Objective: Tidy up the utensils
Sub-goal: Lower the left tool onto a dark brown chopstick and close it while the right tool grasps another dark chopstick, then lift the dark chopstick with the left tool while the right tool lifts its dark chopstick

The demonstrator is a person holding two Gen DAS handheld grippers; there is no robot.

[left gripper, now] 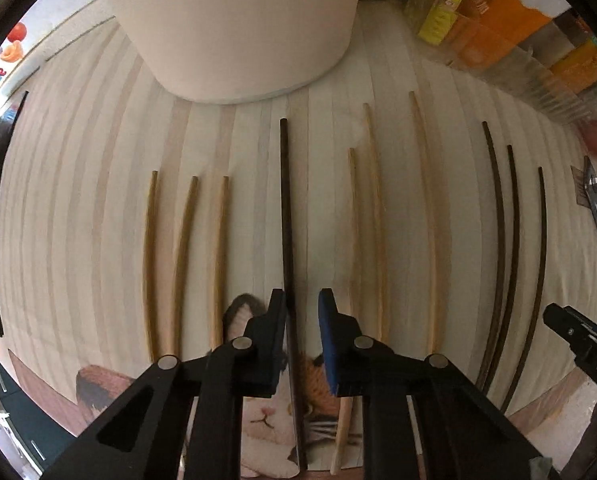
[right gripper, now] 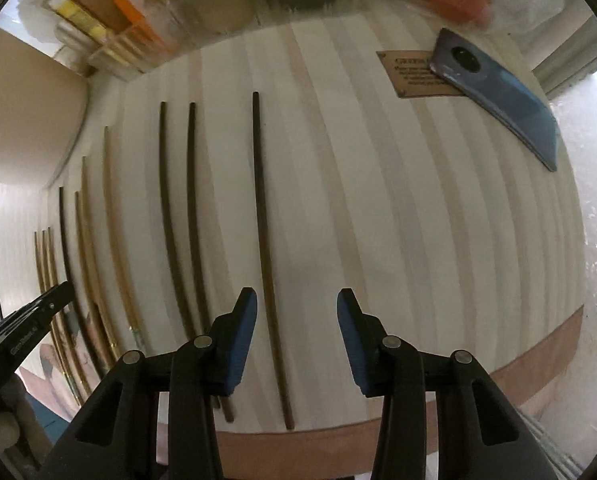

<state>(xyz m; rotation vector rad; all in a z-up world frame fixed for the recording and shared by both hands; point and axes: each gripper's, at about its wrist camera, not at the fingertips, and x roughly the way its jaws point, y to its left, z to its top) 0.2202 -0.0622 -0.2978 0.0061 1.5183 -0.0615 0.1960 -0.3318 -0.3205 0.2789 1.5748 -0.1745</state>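
Several chopsticks lie side by side on a striped mat (left gripper: pixel 78 220). My left gripper (left gripper: pixel 303 312) is open, its jaws on either side of a dark chopstick (left gripper: pixel 285 208) that runs between them. Light bamboo chopsticks (left gripper: pixel 184 248) lie to its left and right, and three dark ones (left gripper: pixel 498 216) lie farther right. A large white holder (left gripper: pixel 234 28) stands just beyond. My right gripper (right gripper: pixel 296 312) is open over a dark chopstick (right gripper: pixel 264 220), which lies close to its left pad. Two more dark chopsticks (right gripper: pixel 178 208) lie to the left.
A phone (right gripper: pixel 502 92) lies on a brown card (right gripper: pixel 414 76) at the far right of the mat. Orange and yellow packages (left gripper: pixel 494 12) stand behind. A cat picture (left gripper: pixel 266 412) shows under my left gripper. The mat's brown edge (right gripper: pixel 538 364) curves near my right gripper.
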